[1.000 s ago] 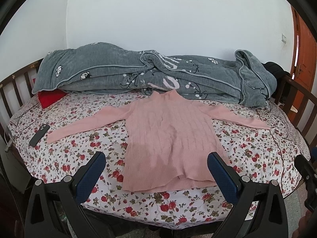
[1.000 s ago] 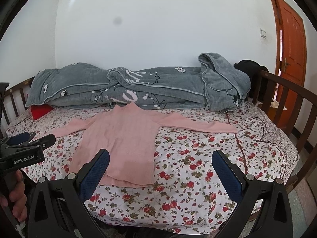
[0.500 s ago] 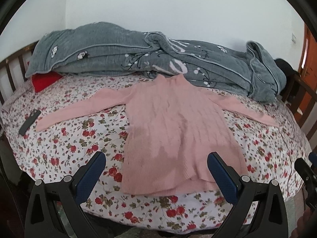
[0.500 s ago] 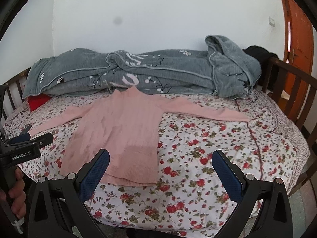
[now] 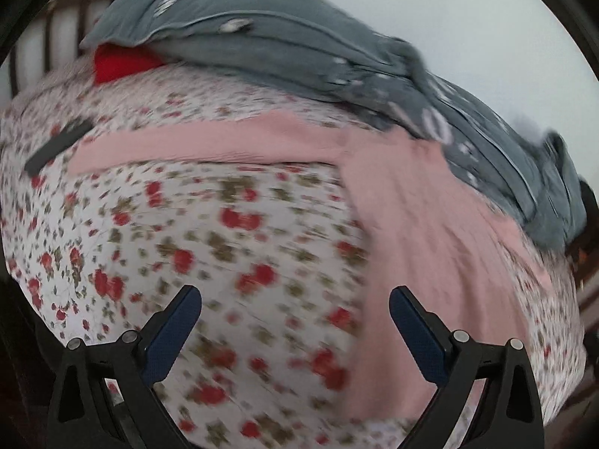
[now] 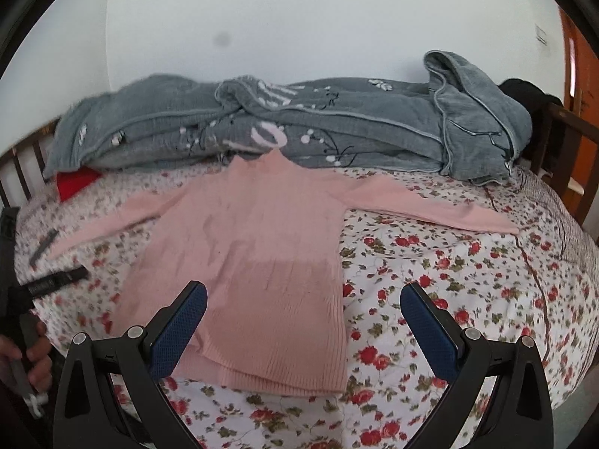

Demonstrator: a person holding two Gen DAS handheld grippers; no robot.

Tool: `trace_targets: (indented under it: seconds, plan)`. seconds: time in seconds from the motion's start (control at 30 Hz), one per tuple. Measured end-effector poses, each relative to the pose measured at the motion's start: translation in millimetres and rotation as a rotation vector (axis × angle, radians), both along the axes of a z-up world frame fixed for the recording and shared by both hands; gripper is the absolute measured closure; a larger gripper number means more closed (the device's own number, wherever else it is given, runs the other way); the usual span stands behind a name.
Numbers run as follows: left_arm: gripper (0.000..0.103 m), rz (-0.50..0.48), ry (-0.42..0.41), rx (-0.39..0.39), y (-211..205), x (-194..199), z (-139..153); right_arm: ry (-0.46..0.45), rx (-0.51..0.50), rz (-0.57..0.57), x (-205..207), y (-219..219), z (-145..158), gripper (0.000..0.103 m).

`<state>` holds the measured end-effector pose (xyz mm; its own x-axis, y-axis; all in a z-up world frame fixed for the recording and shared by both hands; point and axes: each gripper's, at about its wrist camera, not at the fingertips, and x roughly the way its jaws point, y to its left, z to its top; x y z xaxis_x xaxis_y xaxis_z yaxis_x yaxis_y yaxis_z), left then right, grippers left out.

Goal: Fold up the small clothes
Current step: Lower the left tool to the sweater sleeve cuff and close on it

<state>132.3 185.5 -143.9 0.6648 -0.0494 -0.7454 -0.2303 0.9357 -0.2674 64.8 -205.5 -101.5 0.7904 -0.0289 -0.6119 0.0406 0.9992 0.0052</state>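
Observation:
A pink knit sweater (image 6: 258, 247) lies flat on the floral bedsheet (image 6: 449, 284), both sleeves spread out to the sides. In the blurred left wrist view the sweater (image 5: 430, 224) fills the right side and its left sleeve (image 5: 209, 142) stretches across the middle. My left gripper (image 5: 295, 299) is open above bare sheet, left of the sweater's body. My right gripper (image 6: 303, 292) is open over the sweater's lower hem, holding nothing. The left gripper (image 6: 56, 280) also shows at the far left of the right wrist view, held by a hand (image 6: 33, 363).
A bunched grey blanket (image 6: 299, 127) lies along the back of the bed. A red item (image 6: 75, 183) peeks from under its left end. A dark phone (image 5: 56, 146) rests near the left sleeve's cuff. Wooden rails (image 6: 569, 149) border the bed, and an orange door (image 6: 584, 86) stands at right.
My left gripper has swung left and closer to the bed, now over the sheet by the left sleeve, with motion blur. My right gripper moved in toward the sweater's hem. Both stayed open.

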Motion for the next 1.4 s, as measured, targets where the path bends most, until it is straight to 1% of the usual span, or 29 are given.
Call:
trace_targets:
  seconds: [0.13, 0.2, 0.3, 0.4, 0.43, 0.5, 0.57, 0.67, 0.73, 0.9, 1.0, 1.1, 1.13, 1.17, 1.23, 1.27, 1.3, 1.33, 1.37, 1.4]
  plan:
    - [0.012, 0.096, 0.036, -0.041, 42, 22, -18, 0.025, -0.049, -0.005, 16, 9, -11, 0.002]
    - [0.015, 0.113, 0.021, -0.079, 58, 31, -21, 0.046, -0.048, -0.012, 23, 11, -19, 0.002]
    - [0.019, 0.159, -0.025, -0.099, 84, 42, -19, 0.097, -0.02, -0.002, 33, 15, -32, 0.002]
    - [0.026, 0.202, -0.05, -0.132, 112, 55, -20, 0.12, -0.032, -0.004, 42, 19, -38, 0.002]
    - [0.033, 0.22, -0.054, -0.15, 122, 58, -21, 0.118, -0.041, -0.014, 45, 21, -39, 0.002]
    - [0.04, 0.289, -0.041, -0.194, 142, 60, -28, 0.096, -0.042, -0.046, 47, 23, -35, 0.002]
    - [0.043, 0.336, -0.049, -0.249, 158, 57, -37, 0.064, -0.013, -0.049, 48, 25, -28, 0.002]
    - [0.046, 0.385, -0.052, -0.355, 181, 58, -54, 0.027, 0.021, -0.041, 52, 28, -19, 0.002]
    - [0.047, 0.391, -0.066, -0.417, 194, 64, -61, 0.02, 0.022, -0.04, 57, 30, -17, 0.002]
    - [0.05, 0.443, -0.108, -0.51, 220, 73, -71, 0.054, 0.014, -0.036, 73, 33, -22, 0.002]
    - [0.05, 0.475, -0.111, -0.521, 229, 81, -72, 0.082, 0.017, -0.037, 82, 33, -29, 0.002]
    - [0.051, 0.496, -0.121, -0.474, 235, 83, -67, 0.09, 0.033, -0.042, 87, 30, -33, 0.002]
    - [0.057, 0.508, -0.121, -0.461, 238, 83, -66, 0.092, 0.036, -0.042, 89, 30, -34, 0.002]
    - [0.06, 0.527, -0.123, -0.456, 241, 81, -65, 0.093, 0.038, -0.042, 91, 29, -34, 0.002]
    - [0.072, 0.552, -0.134, -0.471, 249, 79, -64, 0.092, 0.039, -0.046, 94, 27, -34, 0.002]
    - [0.08, 0.557, -0.13, -0.473, 253, 80, -63, 0.089, 0.042, -0.049, 96, 25, -35, 0.002]
    - [0.084, 0.562, -0.118, -0.463, 256, 82, -62, 0.089, 0.047, -0.051, 97, 24, -35, 0.002]
    - [0.092, 0.567, -0.107, -0.452, 256, 84, -61, 0.09, 0.054, -0.053, 98, 22, -35, 0.002]
    - [0.095, 0.58, -0.1, -0.439, 256, 86, -59, 0.093, 0.066, -0.056, 99, 20, -36, 0.002]
    - [0.095, 0.577, -0.098, -0.429, 254, 89, -55, 0.093, 0.073, -0.058, 100, 18, -36, 0.002]
